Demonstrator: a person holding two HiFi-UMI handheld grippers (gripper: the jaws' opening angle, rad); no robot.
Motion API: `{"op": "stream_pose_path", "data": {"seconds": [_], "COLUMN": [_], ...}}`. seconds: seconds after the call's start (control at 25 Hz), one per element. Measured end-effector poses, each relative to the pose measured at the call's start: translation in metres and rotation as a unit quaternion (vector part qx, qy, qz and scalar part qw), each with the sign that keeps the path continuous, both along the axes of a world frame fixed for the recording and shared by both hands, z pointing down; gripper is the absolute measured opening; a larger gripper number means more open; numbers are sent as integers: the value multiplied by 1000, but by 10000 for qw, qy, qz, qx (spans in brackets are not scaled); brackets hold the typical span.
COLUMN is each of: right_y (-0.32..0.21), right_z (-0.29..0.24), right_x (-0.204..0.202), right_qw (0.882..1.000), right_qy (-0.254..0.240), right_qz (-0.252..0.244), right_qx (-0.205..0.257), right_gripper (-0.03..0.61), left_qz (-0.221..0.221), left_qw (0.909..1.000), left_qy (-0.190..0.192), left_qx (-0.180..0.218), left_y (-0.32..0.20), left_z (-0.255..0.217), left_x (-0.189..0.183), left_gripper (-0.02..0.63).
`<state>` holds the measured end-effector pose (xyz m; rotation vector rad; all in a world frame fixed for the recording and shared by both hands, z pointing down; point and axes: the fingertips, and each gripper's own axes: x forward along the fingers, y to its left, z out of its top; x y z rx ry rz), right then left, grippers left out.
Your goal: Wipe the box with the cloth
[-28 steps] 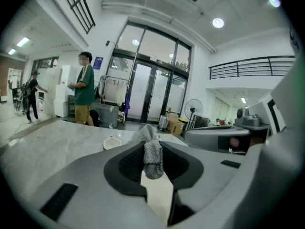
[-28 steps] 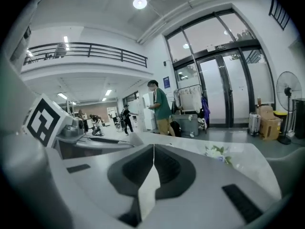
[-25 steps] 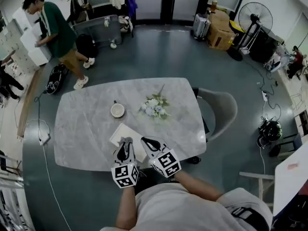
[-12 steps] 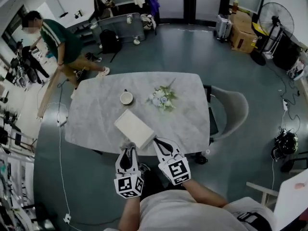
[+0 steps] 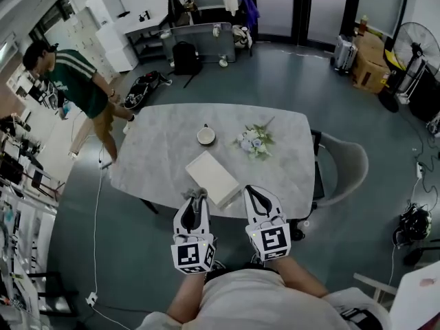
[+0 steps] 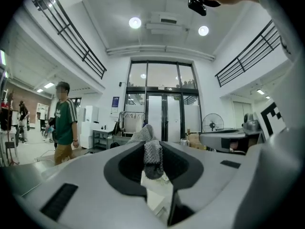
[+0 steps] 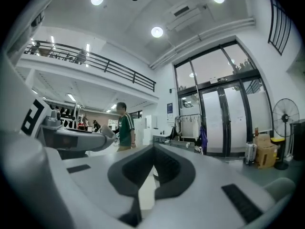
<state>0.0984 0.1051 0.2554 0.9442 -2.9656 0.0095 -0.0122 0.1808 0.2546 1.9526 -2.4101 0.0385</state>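
A flat white box (image 5: 214, 178) lies askew on the marble table (image 5: 155, 157), near its front edge. My left gripper (image 5: 196, 196) hangs just off that edge, below the box's near corner, shut on a grey knitted cloth (image 6: 153, 157) whose tuft (image 5: 198, 193) sticks out past the tips. My right gripper (image 5: 251, 192) is beside it at the box's right near corner, jaws shut with nothing between them (image 7: 153, 162). Both gripper views tilt upward toward the room, so the box shows only as a pale sliver (image 6: 159, 194) under the jaws.
A cup (image 5: 205, 136) and a small bunch of flowers (image 5: 255, 141) sit behind the box. A grey chair (image 5: 344, 167) stands at the table's right end. A person in a green shirt (image 5: 75, 88) stands to the far left of the table.
Both grippers have drawn back from over the box to just off the table's front edge, still side by side. My head view has shifted, and the person in green moved at the left.
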Motion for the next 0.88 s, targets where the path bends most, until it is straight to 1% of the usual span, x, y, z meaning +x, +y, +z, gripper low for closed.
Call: {"op": "stream_pose_path", "data": {"seconds": [0.16,0.36,0.56,0.68,0.88], "right_y": [14,31,37,40,36], "right_z": [-8,-14,-13,-14,-21], "right_x": [-9,-18,-12,-10,-3], "right_qw": [9999,9996,9995,9993,9989], "right_qy": [-19,13,80,124,39], "right_qz": [-19,-100,-75,-87,-84], "right_qx": [152,265,287,328,460], "right_gripper": [26,26,26,26,26], "left_qz": [101,160,210,248,331], "left_qw": [9998,9996,9995,9995,9988], "left_qy": [-84,47,68,17,-2], "left_qx": [152,217,213,204,348], "left_y": [8,17,20,21,15], "left_z": [-11,-12,-10,-10,-18], "left_x": [-4,-7,-1,4,14], "left_gripper": [94,92,94,94,94]}}
